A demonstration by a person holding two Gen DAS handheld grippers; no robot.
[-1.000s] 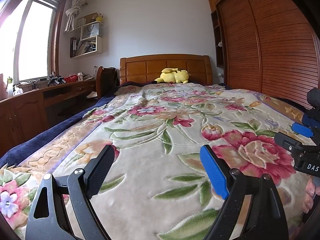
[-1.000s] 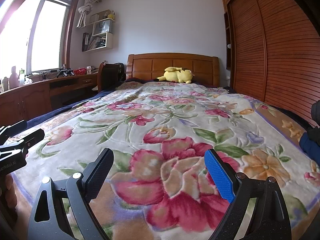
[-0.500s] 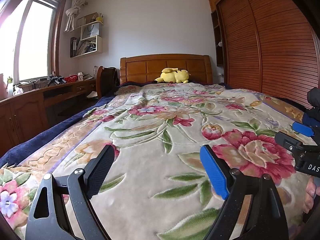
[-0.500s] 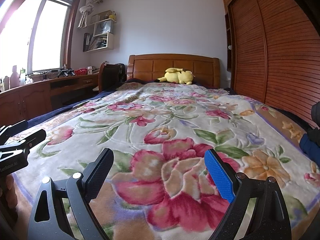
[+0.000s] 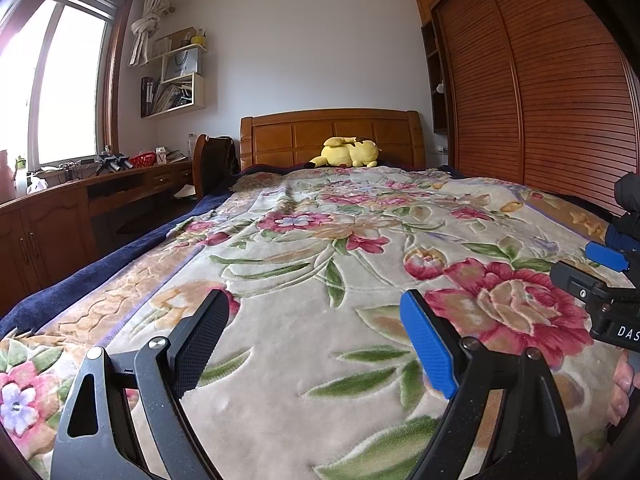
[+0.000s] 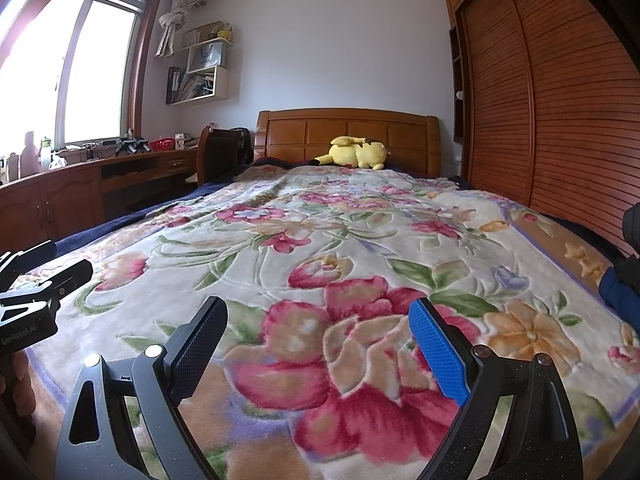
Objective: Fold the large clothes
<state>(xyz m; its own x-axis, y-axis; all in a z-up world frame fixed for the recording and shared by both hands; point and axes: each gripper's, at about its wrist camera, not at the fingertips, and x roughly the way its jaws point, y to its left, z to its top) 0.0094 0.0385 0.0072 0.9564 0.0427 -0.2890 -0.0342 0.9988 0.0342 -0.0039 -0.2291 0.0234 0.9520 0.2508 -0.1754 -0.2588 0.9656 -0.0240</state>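
Observation:
A large floral blanket (image 5: 304,240) (image 6: 256,248) lies spread flat over the bed. My left gripper (image 5: 314,308) hovers open just above its near end, nothing between the black and blue pads. My right gripper (image 6: 318,312) hangs the same way, open and empty, over a big red flower. Each shows in the other's view: the right gripper (image 5: 588,266) at the right edge, the left gripper (image 6: 60,260) at the left edge, both held by a person's hand. A dark blue and black bundle of fabric (image 6: 620,296) (image 5: 628,204) lies at the bed's right edge, mostly cut off.
A yellow plush toy (image 5: 348,152) rests against the wooden headboard (image 5: 332,132). A long wooden desk (image 5: 80,208) with clutter and a chair (image 5: 212,160) run along the left under the window. A slatted wardrobe (image 5: 540,100) lines the right. A navy sheet (image 5: 100,264) edges the bed.

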